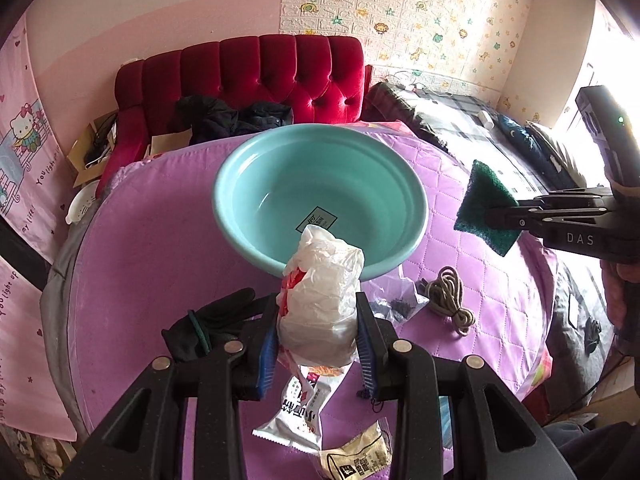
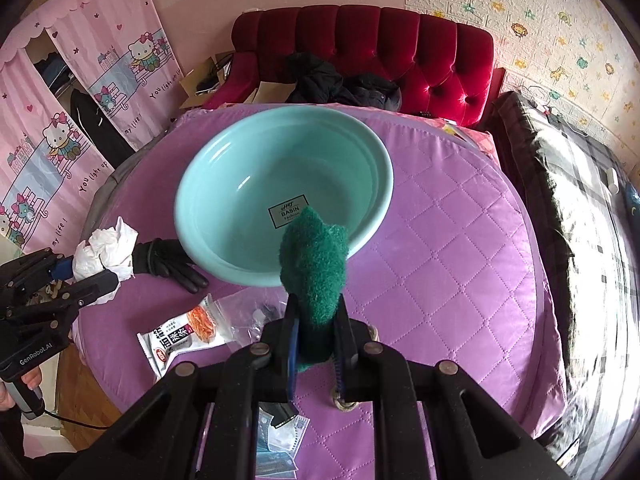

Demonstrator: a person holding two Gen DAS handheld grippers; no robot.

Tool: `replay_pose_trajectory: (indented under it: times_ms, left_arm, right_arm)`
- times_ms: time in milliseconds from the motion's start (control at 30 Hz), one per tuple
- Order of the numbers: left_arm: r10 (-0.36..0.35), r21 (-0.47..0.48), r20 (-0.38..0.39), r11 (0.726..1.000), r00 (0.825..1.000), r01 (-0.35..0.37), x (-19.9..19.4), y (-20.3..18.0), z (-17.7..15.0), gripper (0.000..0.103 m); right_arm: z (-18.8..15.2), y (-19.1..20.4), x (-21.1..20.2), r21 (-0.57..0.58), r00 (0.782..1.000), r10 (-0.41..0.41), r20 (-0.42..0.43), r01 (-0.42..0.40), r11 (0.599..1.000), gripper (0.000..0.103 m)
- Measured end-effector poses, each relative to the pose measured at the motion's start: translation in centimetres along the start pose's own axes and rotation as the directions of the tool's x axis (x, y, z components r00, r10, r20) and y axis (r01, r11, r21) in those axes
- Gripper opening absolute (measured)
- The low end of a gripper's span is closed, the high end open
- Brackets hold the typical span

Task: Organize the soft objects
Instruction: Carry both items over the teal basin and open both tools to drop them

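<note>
Left gripper (image 1: 318, 344): closed on a crumpled white plastic bag (image 1: 322, 292); blue pads press both sides of the bag, which stands up between the fingers, clear of the surface.
Right gripper (image 2: 316, 344): nearly closed, clamped on a green scouring pad (image 2: 314, 268); the pad is squeezed narrow between the fingers and rises above their tips.
Basin (image 2: 208, 184): teal, round, upright, resting on the purple quilted mattress (image 2: 460, 260) toward its far side; inside, only a printed label shows on the bottom.
Held items versus basin: both are near the basin's near rim; whether either is over the rim cannot be told.
Black glove (image 2: 168, 260): lying on the mattress at the near left of the basin, just beside its rim.
Snack packet (image 2: 188, 332): white, printed, lying flat on the mattress near the left gripper.
Beige sachet (image 1: 356, 456): flat on the mattress, at the near edge of the left wrist view.
Coiled cord (image 1: 450, 300): beige, on the mattress to the near right of the basin.
Clear bag (image 1: 396, 300): holds small dark parts, between cord and left gripper.
Red tufted headboard (image 2: 400, 48): far side, with dark clothing in front of it.
</note>
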State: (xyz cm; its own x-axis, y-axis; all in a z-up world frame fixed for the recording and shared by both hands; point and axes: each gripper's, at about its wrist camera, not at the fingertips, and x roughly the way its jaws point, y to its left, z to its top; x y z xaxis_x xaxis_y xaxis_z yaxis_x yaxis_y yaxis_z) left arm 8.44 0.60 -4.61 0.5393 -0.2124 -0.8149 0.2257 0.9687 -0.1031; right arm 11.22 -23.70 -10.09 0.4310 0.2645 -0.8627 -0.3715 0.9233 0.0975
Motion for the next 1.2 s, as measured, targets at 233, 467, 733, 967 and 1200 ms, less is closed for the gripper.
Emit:
replay_pose_trajectory:
  times_ms: [233,467,733,967,1200]
  left_arm:
    - [-0.009,0.039,0.003,0.999,1.0,0.008,1.6,-0.2,2.8,0.037]
    - [-0.017,0.071,0.003,0.997,1.0,0.016,3.8,0.0,5.3,0.037]
    - [-0.008,0.11,-0.007,0.994,1.0,0.009,7.3,0.2,7.6,0.037]
    - [-0.011,0.118,-0.036,0.993,0.999,0.015,10.7,0.8,8.7,0.037]
    - [-0.001,0.126,-0.078,0.992,0.997,0.011,14.4,1.3,9.1,0.037]
  right_arm:
    - [2.7,-0.1,0.5,-0.006,1.0,0.009,0.017,-0.009,1.0,0.014]
    - [5.3,-0.1,2.2,-0.006,1.0,0.023,0.018,-0.023,1.0,0.014]
    - [7.8,0.2,5.1,-0.004,0.999,0.046,0.011,-0.046,0.999,0.015]
    - [9.5,0.2,8.3,0.001,0.998,0.059,0.002,-0.059,0.998,0.015]
    - [10.8,0.1,11.5,0.022,0.997,0.072,-0.008,-0.072,0.997,0.016]
